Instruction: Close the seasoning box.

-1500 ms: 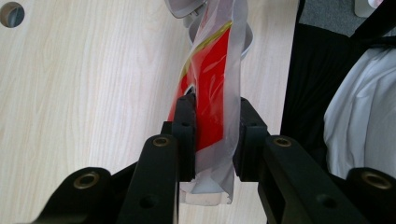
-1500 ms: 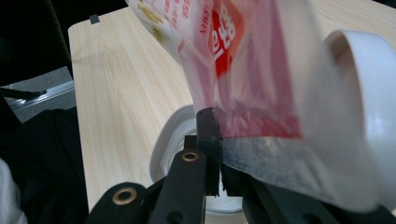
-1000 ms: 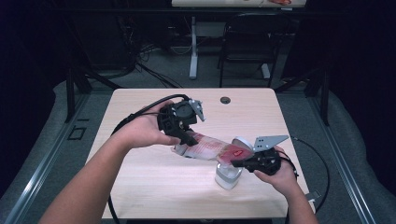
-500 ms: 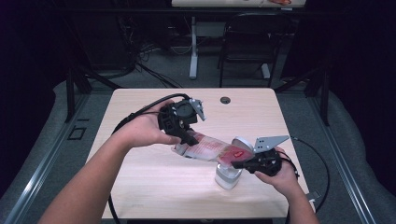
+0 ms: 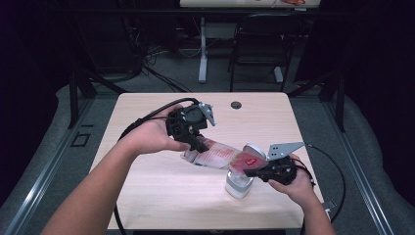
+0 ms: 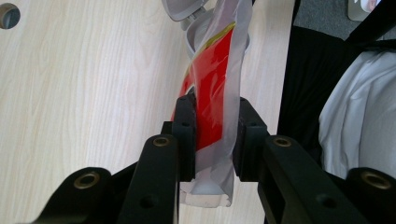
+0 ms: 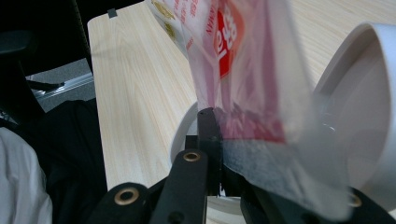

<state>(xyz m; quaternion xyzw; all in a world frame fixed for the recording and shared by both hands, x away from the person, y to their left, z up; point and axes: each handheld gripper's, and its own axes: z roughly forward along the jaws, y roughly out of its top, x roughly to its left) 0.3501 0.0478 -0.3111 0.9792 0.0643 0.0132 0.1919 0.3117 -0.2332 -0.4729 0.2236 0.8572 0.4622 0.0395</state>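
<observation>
A red and clear plastic packet [image 5: 222, 155] is stretched between my two grippers above the table. My left gripper [image 5: 195, 143] is shut on its near-left end; in the left gripper view both jaws press on the packet [image 6: 214, 112]. My right gripper [image 5: 249, 171] is shut on the other end, and the packet's clear edge [image 7: 261, 140] is pinched at its jaws in the right gripper view. That end hangs over a small white container [image 5: 239, 185] with a flip lid [image 5: 254, 151] standing open. The container's rim [image 7: 355, 84] sits just right of the packet.
The light wood table [image 5: 161, 196] has a round cable hole [image 5: 236, 105] near its far edge. Black cables [image 5: 147, 120] trail left from the left gripper and another loops off the right edge. Chairs and desk legs stand beyond the table.
</observation>
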